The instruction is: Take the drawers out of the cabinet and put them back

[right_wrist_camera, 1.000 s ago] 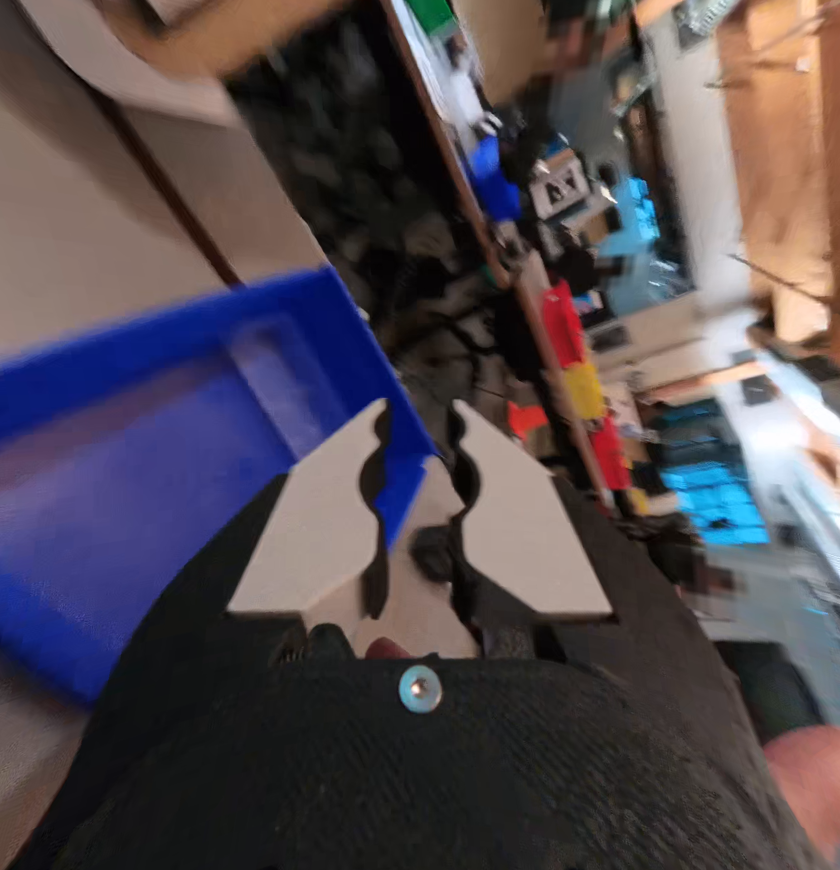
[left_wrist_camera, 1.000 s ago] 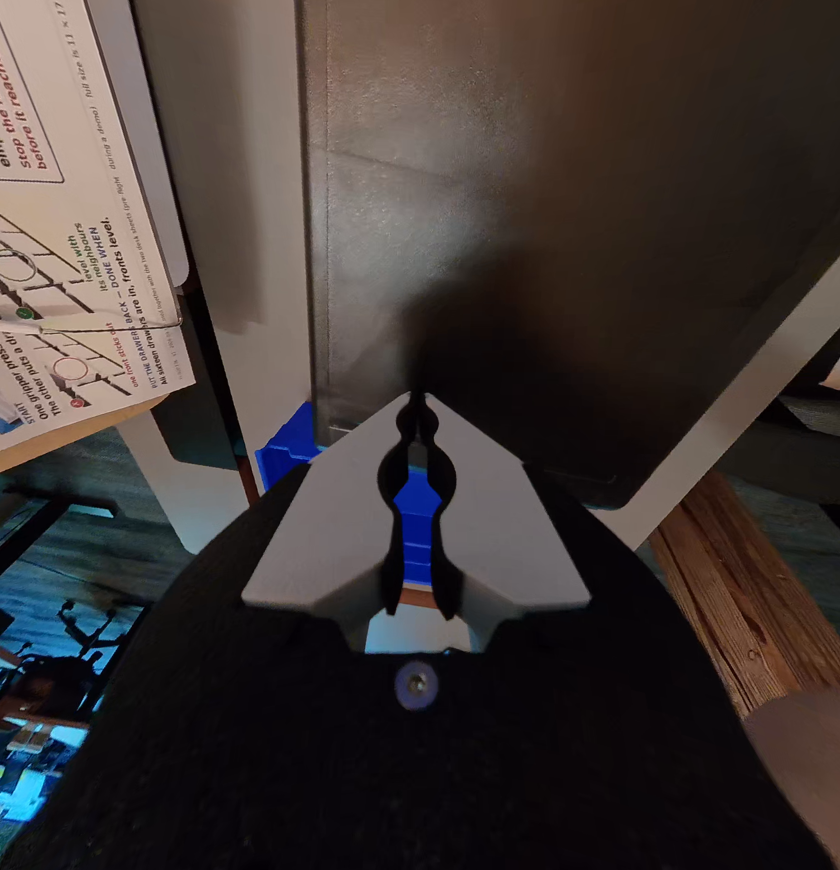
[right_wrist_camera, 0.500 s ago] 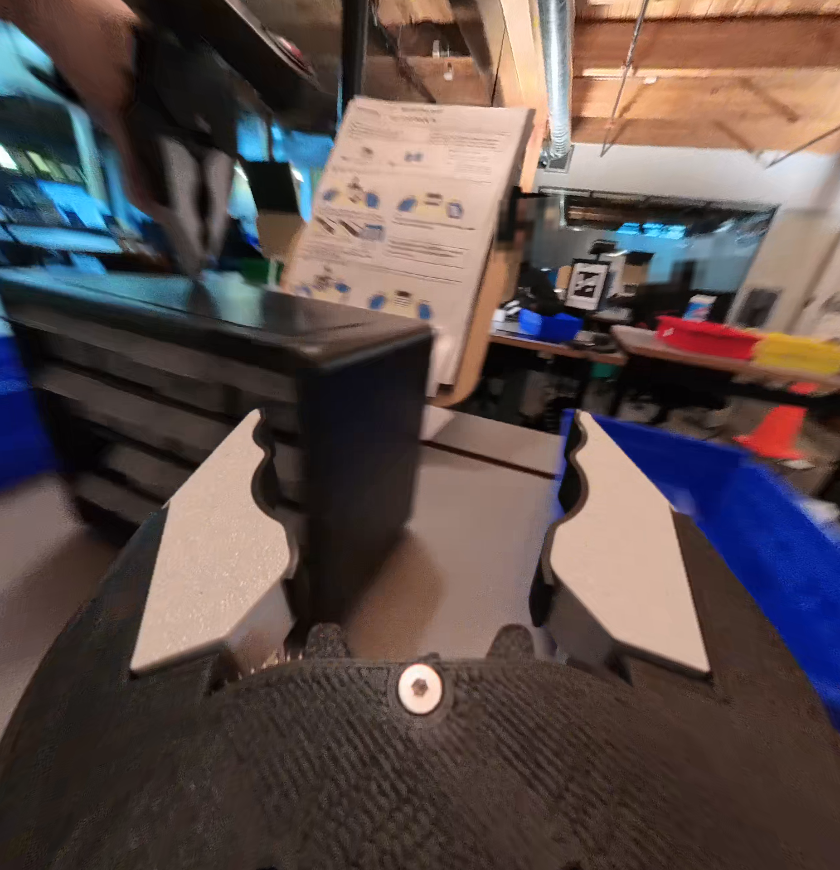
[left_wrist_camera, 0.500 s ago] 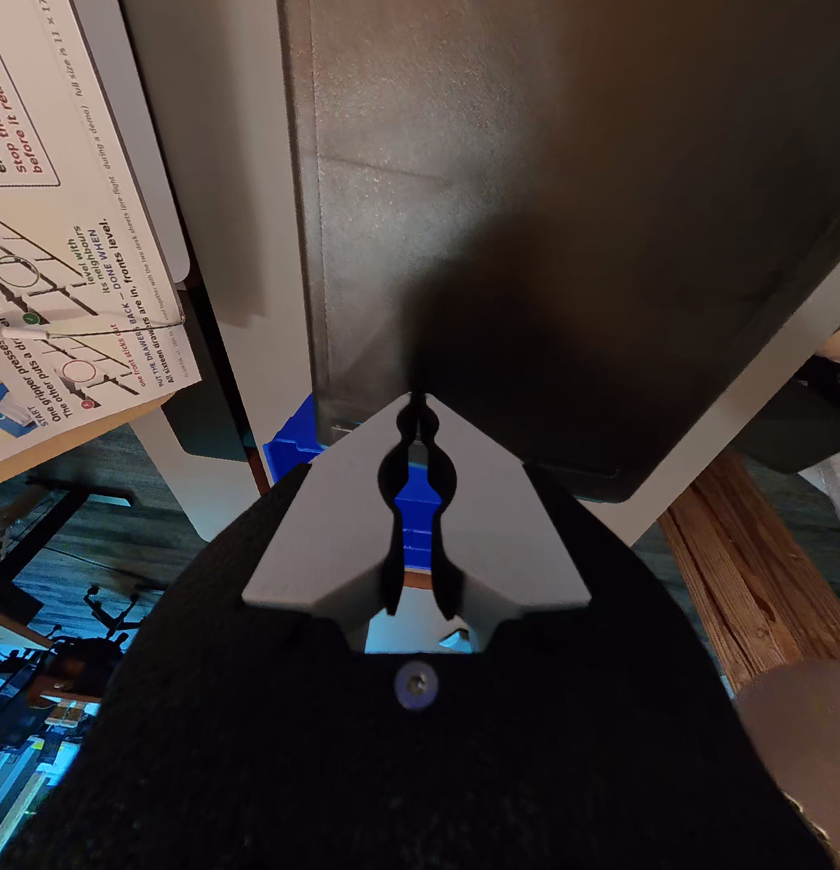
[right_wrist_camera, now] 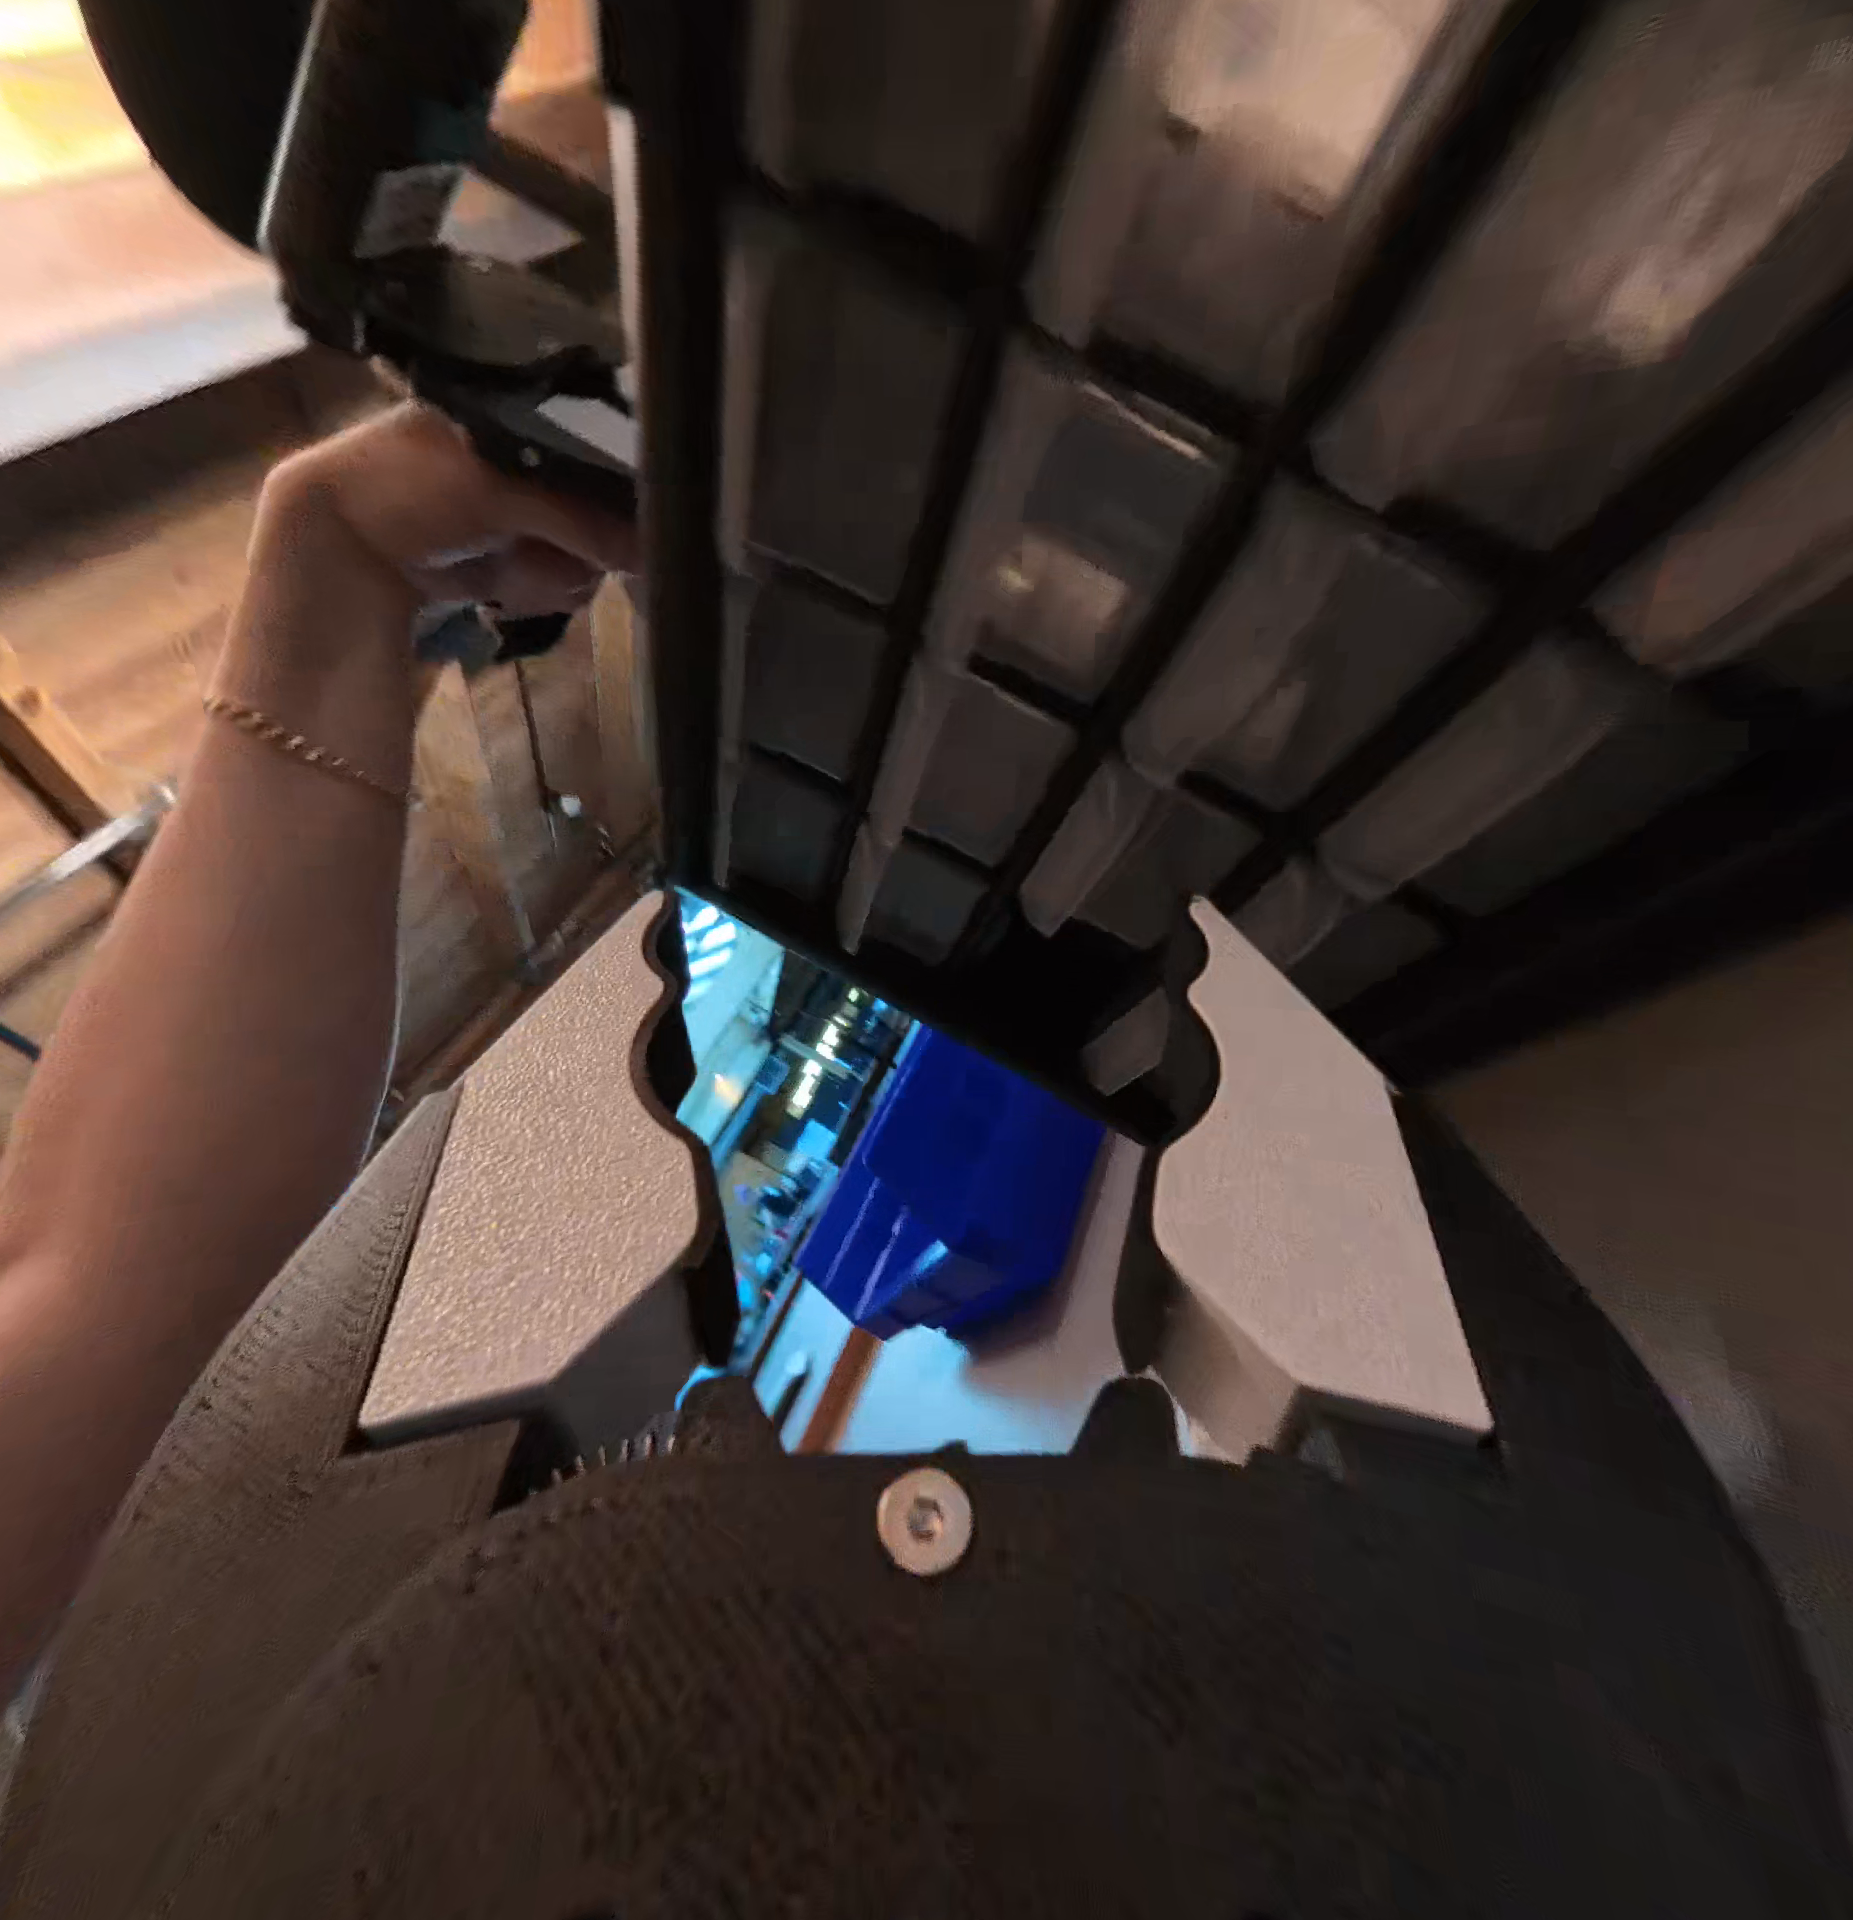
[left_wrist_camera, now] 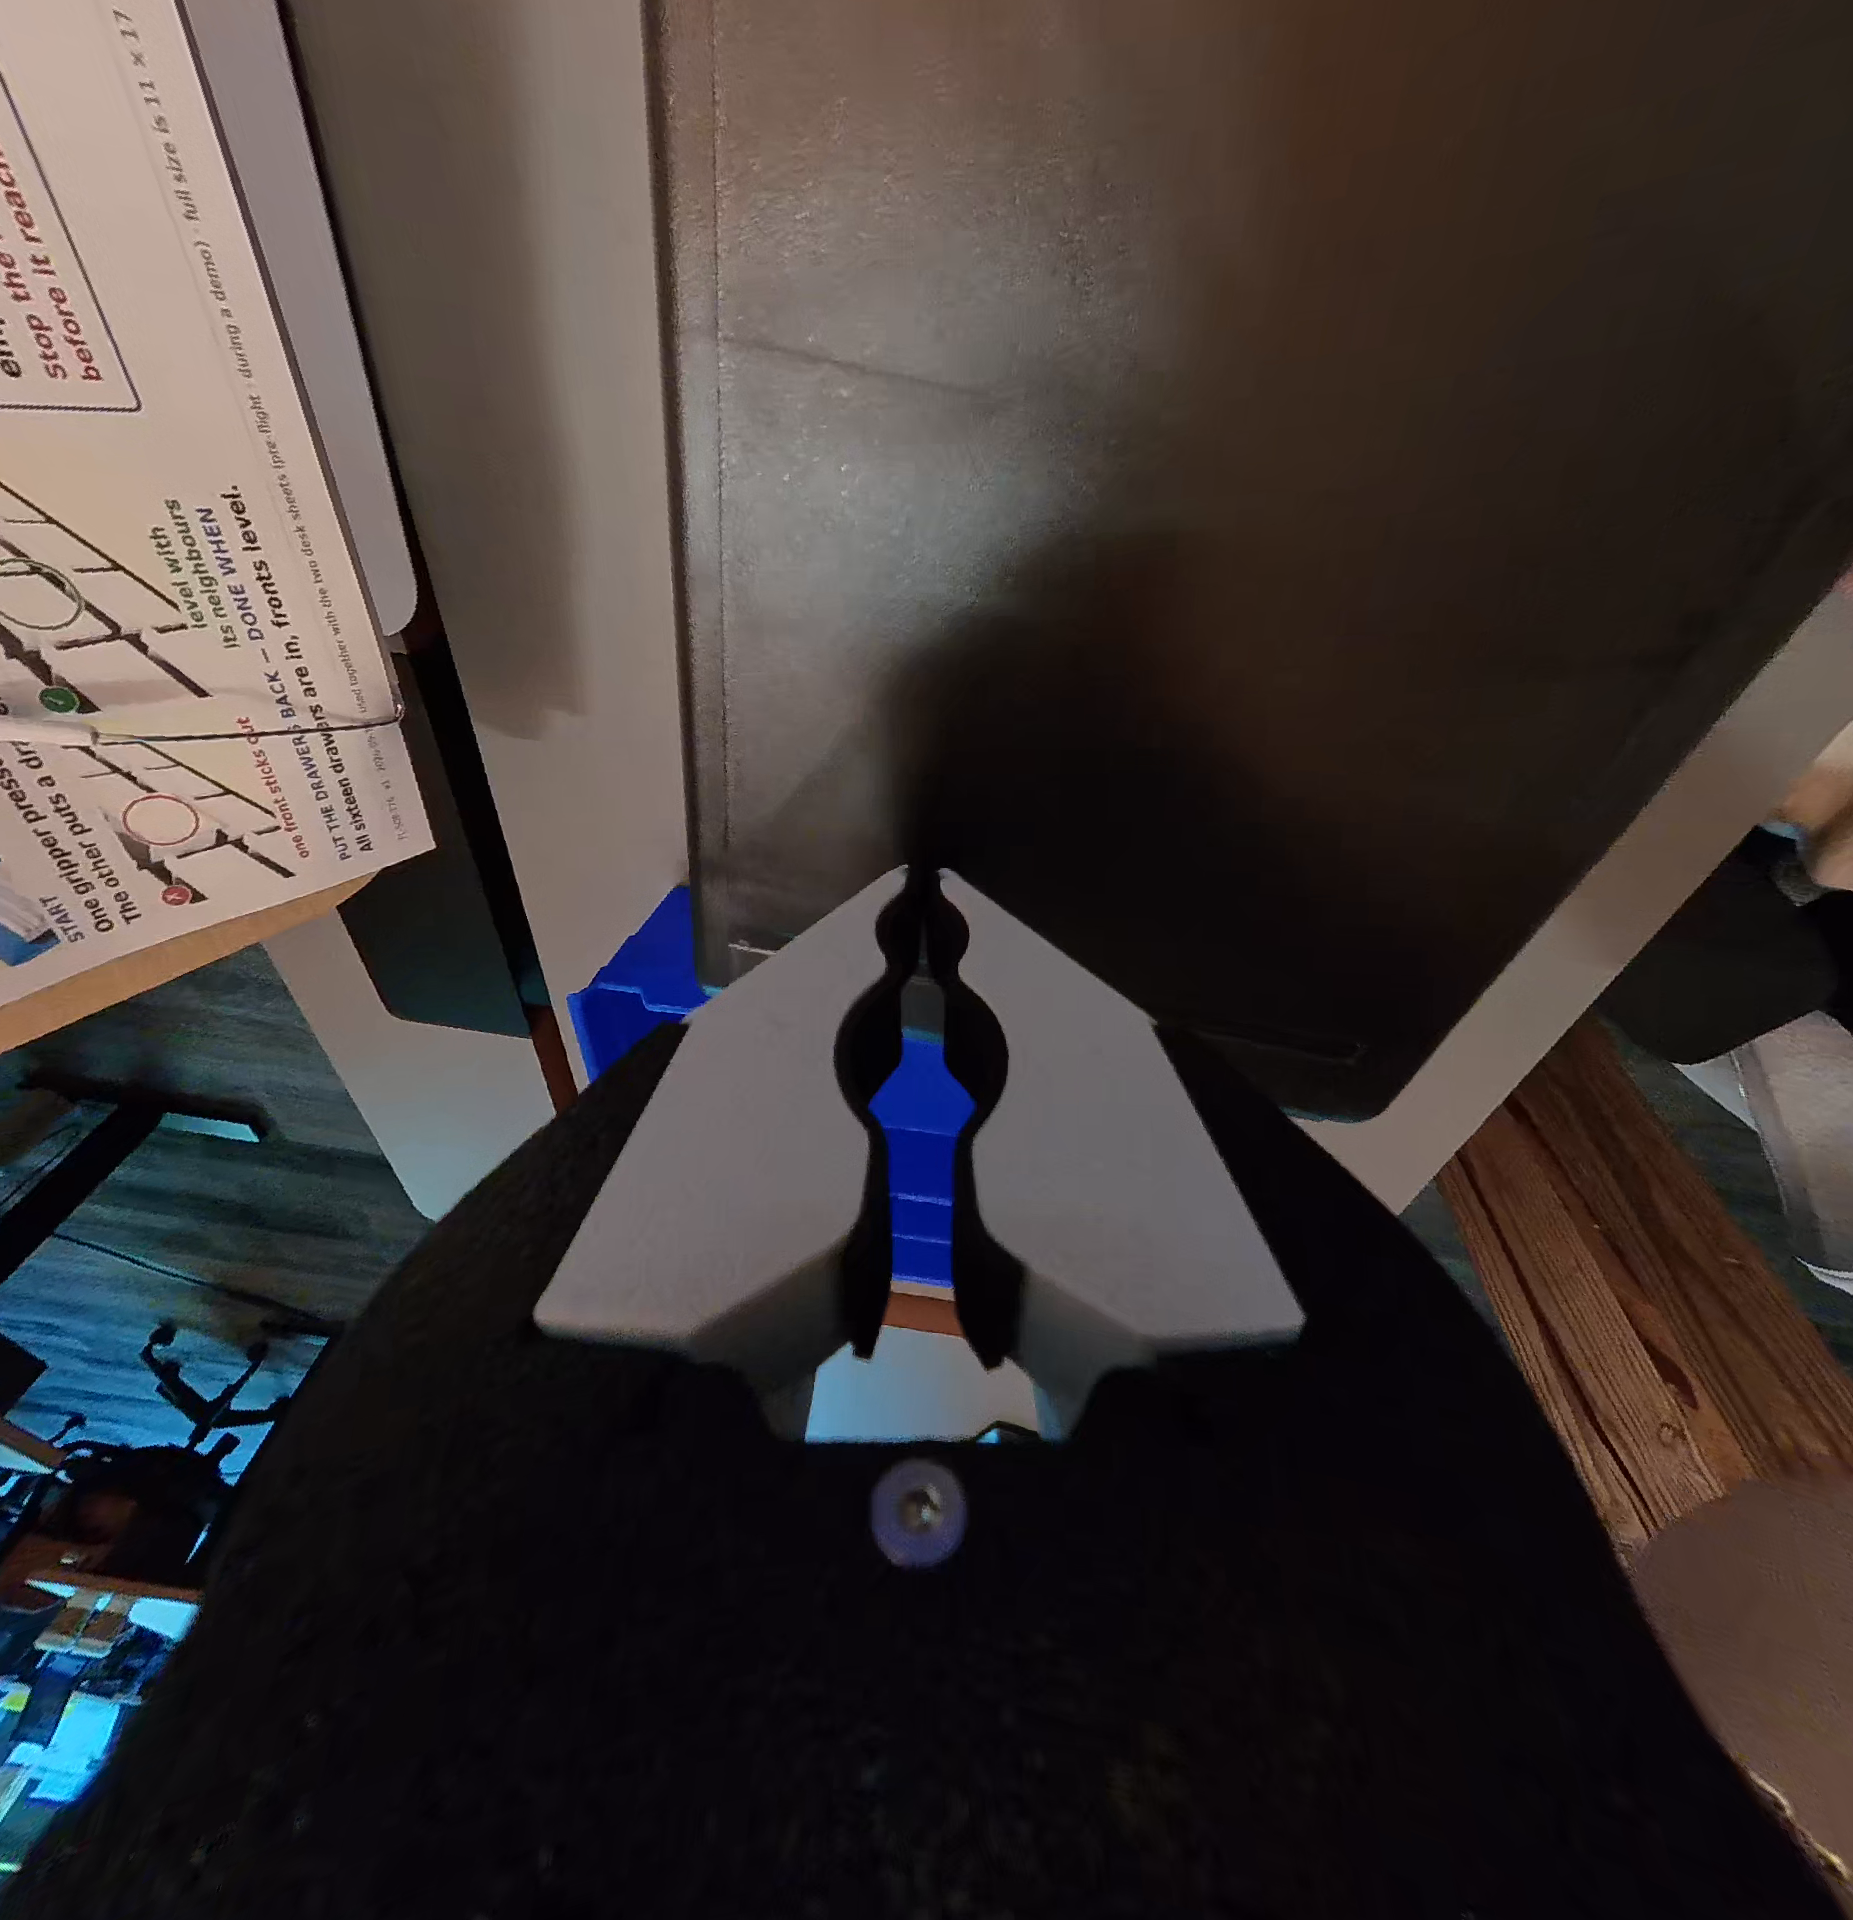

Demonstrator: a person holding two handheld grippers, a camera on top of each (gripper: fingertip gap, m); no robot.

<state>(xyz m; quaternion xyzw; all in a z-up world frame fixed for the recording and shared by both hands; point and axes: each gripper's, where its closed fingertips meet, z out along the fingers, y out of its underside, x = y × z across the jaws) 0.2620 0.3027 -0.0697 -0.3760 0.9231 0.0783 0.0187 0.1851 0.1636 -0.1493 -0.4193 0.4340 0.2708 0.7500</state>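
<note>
While left tongs (left_wrist_camera: 922,883) closed atop cabinet (left_wrist_camera: 1161,468), right tongs (right_wrist_camera: 932,925) spread; printed instruction sheet (left_wrist_camera: 153,520) alongside.

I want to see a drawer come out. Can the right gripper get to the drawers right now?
Probably yes. The right gripper is open and faces the cabinet's drawers up close, with nothing between them. The left gripper is shut against the cabinet's top.

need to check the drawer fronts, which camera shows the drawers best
The right wrist view: the rows of drawers fill it, seen front-on past the open right claw. The left wrist view shows only the cabinet's plain dark top, no drawers.
</note>
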